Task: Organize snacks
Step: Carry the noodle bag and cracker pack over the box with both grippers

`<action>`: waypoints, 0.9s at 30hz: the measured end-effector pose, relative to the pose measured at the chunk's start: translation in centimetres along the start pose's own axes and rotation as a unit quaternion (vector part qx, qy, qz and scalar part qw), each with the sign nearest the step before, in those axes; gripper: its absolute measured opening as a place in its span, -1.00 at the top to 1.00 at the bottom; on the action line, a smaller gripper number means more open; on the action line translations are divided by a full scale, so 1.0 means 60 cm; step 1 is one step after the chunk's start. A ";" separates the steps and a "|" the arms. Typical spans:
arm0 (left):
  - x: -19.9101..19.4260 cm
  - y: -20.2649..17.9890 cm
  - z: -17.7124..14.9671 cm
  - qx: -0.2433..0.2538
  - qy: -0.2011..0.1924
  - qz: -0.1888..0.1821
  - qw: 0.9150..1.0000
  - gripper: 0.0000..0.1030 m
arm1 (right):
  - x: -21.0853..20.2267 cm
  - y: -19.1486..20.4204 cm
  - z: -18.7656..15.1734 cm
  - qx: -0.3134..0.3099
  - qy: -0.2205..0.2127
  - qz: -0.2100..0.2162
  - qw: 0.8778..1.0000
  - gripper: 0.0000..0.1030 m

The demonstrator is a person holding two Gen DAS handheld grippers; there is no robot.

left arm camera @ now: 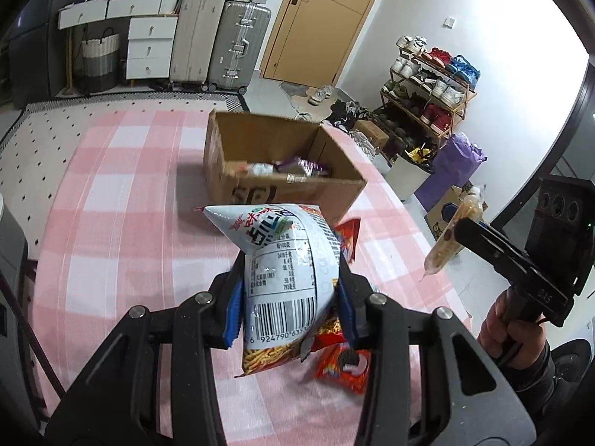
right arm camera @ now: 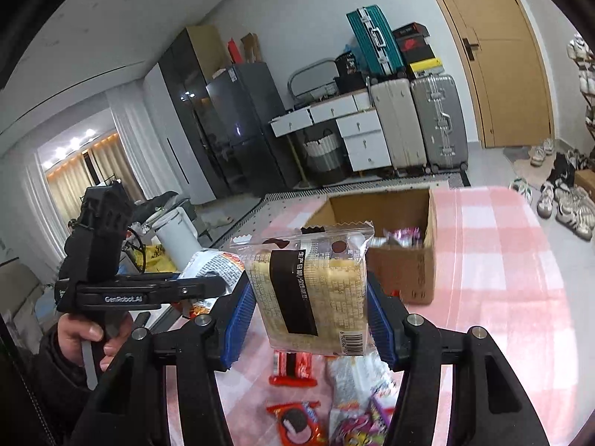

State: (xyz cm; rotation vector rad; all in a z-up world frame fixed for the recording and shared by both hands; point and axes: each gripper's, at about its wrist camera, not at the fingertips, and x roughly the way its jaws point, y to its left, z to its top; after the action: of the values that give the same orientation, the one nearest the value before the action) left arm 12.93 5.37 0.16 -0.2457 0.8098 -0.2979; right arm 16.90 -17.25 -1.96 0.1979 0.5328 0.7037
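Observation:
My left gripper (left arm camera: 288,308) is shut on a white snack bag of crunchy sticks (left arm camera: 286,260) and holds it above the pink checked tablecloth (left arm camera: 122,238), in front of the open cardboard box (left arm camera: 275,186). My right gripper (right arm camera: 310,308) is shut on a clear-wrapped cake (right arm camera: 316,290) and holds it above the table, near the box (right arm camera: 401,260). The right gripper with its cake (left arm camera: 452,238) also shows at the right of the left wrist view. The left gripper and its bag (right arm camera: 212,267) show at the left of the right wrist view. The box holds a few wrapped snacks (left arm camera: 297,167).
Loose snacks lie on the cloth below the grippers: a red cookie pack (left arm camera: 344,366), a red bar (right arm camera: 293,368), a cookie pack (right arm camera: 297,423) and colourful packets (right arm camera: 360,409). Suitcases, drawers and a shoe rack (left arm camera: 427,89) stand beyond the table.

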 end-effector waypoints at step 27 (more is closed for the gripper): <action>0.164 -0.004 0.274 0.008 0.012 0.037 0.999 0.27 | 0.095 -0.081 0.214 -0.004 -0.014 0.002 1.000 -0.11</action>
State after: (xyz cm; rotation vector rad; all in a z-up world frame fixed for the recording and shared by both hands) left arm 31.46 3.34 4.59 -0.1980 0.8388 -0.2386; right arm 30.04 -17.07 4.97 0.2012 0.5018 0.7063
